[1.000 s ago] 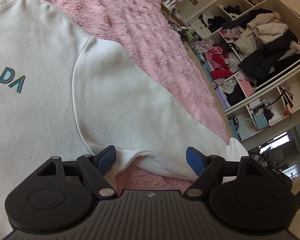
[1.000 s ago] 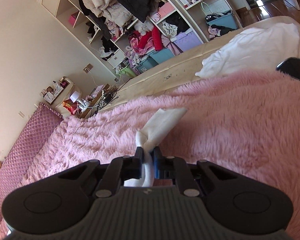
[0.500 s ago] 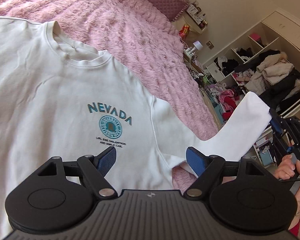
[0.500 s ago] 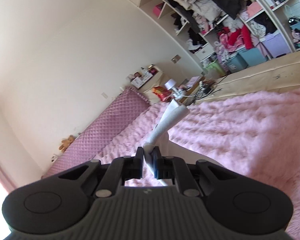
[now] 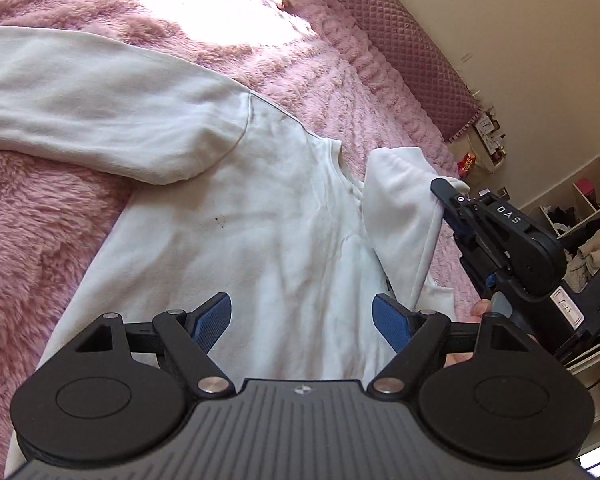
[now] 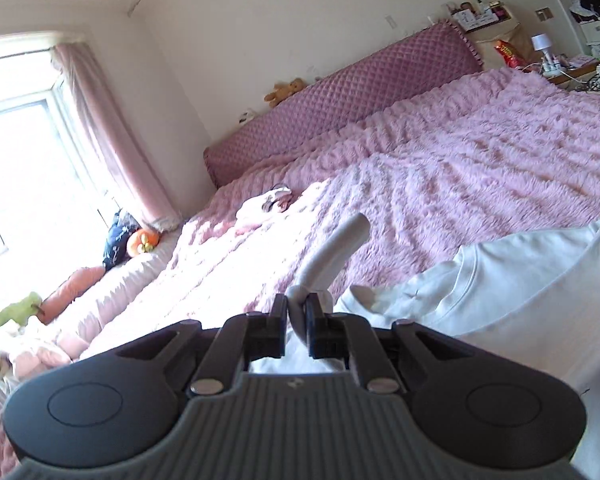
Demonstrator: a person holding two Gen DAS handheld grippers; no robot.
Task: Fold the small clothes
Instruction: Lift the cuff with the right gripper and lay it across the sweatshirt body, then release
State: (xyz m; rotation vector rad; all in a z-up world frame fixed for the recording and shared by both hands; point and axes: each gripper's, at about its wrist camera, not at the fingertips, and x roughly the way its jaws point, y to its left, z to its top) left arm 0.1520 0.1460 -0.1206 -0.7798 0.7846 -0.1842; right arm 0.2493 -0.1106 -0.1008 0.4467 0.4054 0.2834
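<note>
Lying flat on a big bed w/ a fluffy pink blanket (image 5: 308,60) is a white sweatshirt (image 5: 260,240), front side down, so no print shows. One sleeve (image 5: 100,112) lies stretched out to the left on the blanket. The other sleeve (image 5: 404,216) is lifted up and brought over the body of the shirt, near the neck. The right gripper (image 5: 446,192) is clamped on that sleeve's cuff; in the right wrist view the cuff (image 6: 336,256) sticks up past the closed fingers (image 6: 278,312). The left gripper (image 5: 302,320) hangs just above the lower part of the shirt w/ its blue pads (image 5: 214,320) wide apart and nothing between them. The blanket is soft and bumpy, w/ bright sun on the far part. At the head of the bed is a purple quilted headboard (image 6: 340,108) w/ a small brown teddy (image 6: 284,90) on top. A small pink bundle of cloth (image 6: 266,202) sits on the blanket further up. On the window side there's a pink curtain (image 6: 108,128), a bright window (image 6: 16,136) and an orange soft toy (image 6: 142,240) by a dark cushion. Next to the headboard is a bedside stand w/ a red snack bag (image 6: 508,52) and a little white lamp (image 6: 540,46). Open shelves (image 5: 580,216) full of piled clothes stand past the right side of the bed. Walls are cream.
</note>
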